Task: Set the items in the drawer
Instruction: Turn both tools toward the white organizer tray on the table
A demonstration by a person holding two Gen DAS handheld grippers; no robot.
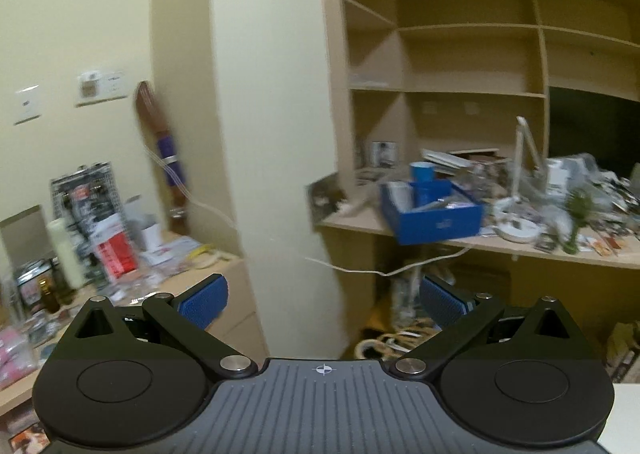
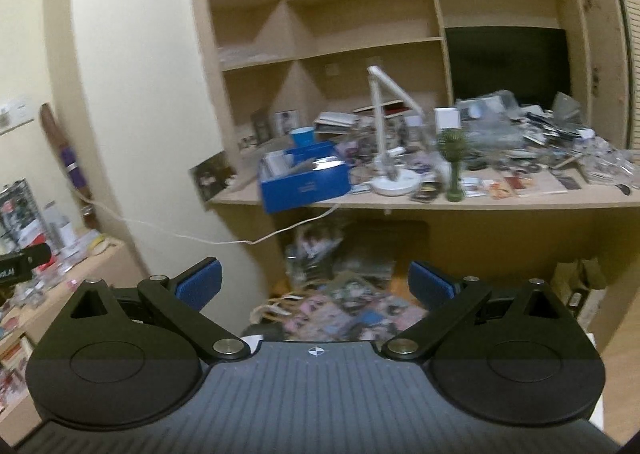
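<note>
You are facing a cream-walled room where a tall wooden shelving unit (image 2: 360,13) is rising over a cluttered desk (image 2: 440,202), with a rounded cream column (image 1: 272,133) standing to its left. A low cabinet (image 1: 224,274) is sitting left of the column, its top crowded with packets and bottles too blurred to name.

You are holding both grippers raised and level, pointing forward at the furniture, well apart from everything. The left gripper (image 1: 324,302) is aiming at the column's base, its blue pads (image 1: 204,304) spread wide with nothing between them. The right gripper (image 2: 316,286) is aiming under the desk edge, its jaws standing equally wide and empty.

A blue box (image 2: 306,183) is overhanging the desk's front left corner, with a blue cup (image 2: 302,135) just behind it. A white desk lamp (image 2: 390,141) is standing near the front edge, a small green fan (image 2: 454,161) just to its right. A white cable (image 2: 200,240) is sagging from the desk's front edge towards the cabinet.

Motion blur is smearing the desk's loose cards and wrappers beyond telling. Under the desk, a heap of printed sheets is lying partly hidden behind the right gripper. You cannot tell from either view which front is the drawer.
</note>
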